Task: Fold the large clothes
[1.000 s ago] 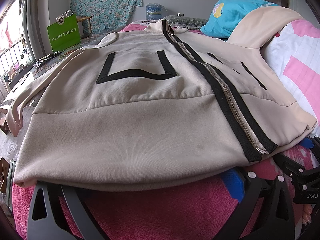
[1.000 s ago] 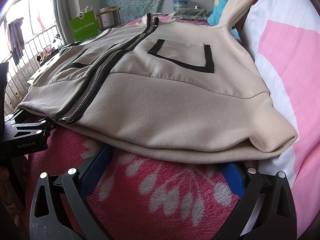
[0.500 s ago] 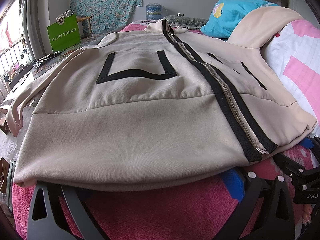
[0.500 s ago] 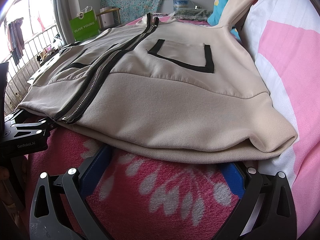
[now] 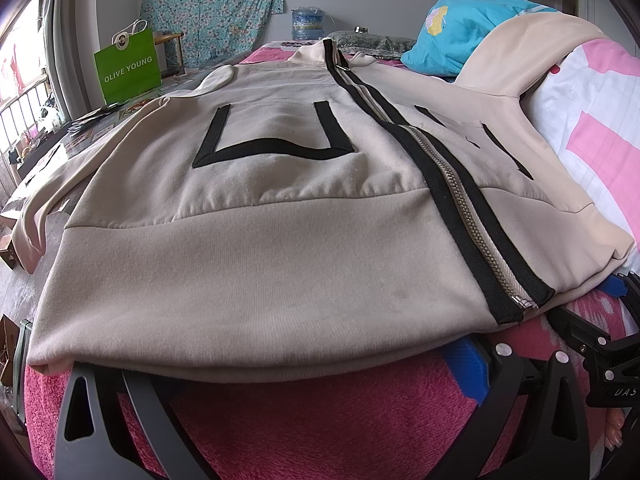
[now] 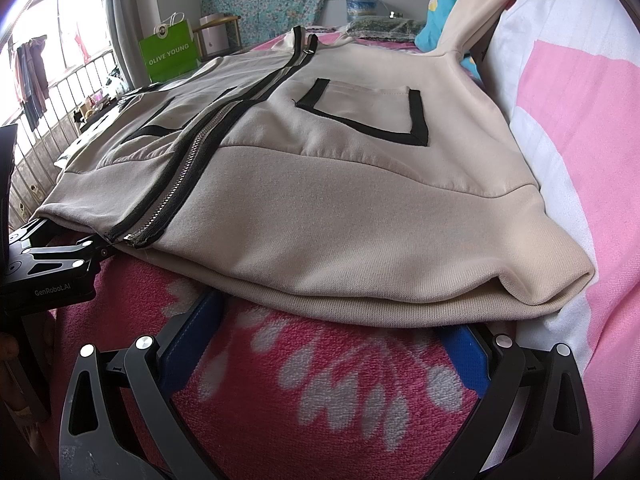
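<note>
A beige zip jacket (image 5: 260, 248) with black trim and black-edged pockets lies spread flat, front up, on a pink fleece blanket (image 5: 320, 432); it also shows in the right wrist view (image 6: 340, 208). My left gripper (image 5: 280, 376) is open, its fingers wide apart at the jacket's bottom hem, the tips hidden under the hem edge. My right gripper (image 6: 332, 320) is open at the hem on the other side of the zipper (image 6: 176, 184), blue pads at the hem edge. One sleeve (image 5: 44, 196) hangs off the bed's left side.
A pink-and-white quilt (image 6: 580, 128) is piled along the right, with the jacket's other sleeve (image 5: 528, 48) draped up it. A blue pillow (image 5: 468, 36) lies at the far end. A green paper bag (image 5: 128, 68) stands on a table at far left.
</note>
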`<state>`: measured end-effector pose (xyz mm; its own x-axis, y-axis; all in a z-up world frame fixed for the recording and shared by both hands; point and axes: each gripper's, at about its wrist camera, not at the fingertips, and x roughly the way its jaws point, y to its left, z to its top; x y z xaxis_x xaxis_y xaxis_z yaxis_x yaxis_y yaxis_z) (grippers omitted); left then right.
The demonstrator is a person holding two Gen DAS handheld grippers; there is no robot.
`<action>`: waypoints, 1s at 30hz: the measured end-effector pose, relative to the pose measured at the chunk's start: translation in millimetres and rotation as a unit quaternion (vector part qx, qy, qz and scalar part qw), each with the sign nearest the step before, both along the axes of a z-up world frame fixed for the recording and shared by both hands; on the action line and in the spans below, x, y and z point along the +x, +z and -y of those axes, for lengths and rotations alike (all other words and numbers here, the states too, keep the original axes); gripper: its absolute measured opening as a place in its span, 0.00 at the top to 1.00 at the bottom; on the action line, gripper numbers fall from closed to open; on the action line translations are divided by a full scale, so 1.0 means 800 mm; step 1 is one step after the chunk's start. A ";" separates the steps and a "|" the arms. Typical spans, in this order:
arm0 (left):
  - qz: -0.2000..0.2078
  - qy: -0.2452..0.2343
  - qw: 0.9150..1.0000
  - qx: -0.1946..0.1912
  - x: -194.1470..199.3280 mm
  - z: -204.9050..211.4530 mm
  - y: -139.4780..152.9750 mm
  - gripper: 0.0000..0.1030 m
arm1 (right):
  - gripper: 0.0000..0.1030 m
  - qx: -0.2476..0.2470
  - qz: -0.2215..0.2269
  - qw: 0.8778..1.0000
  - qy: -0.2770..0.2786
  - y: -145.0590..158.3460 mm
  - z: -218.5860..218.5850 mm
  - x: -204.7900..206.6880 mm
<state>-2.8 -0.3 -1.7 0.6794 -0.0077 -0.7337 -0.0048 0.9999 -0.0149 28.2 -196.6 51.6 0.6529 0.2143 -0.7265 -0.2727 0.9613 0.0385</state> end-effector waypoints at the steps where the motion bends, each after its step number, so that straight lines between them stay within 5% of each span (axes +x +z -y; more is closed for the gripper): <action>1: 0.000 0.000 1.000 0.000 0.000 0.000 0.000 0.03 | 0.06 0.000 0.000 1.000 0.000 0.000 0.000 0.000; 30: -0.003 0.000 1.000 0.002 0.001 0.001 0.002 0.03 | 0.06 -0.002 -0.001 1.000 0.000 0.001 0.000 -0.001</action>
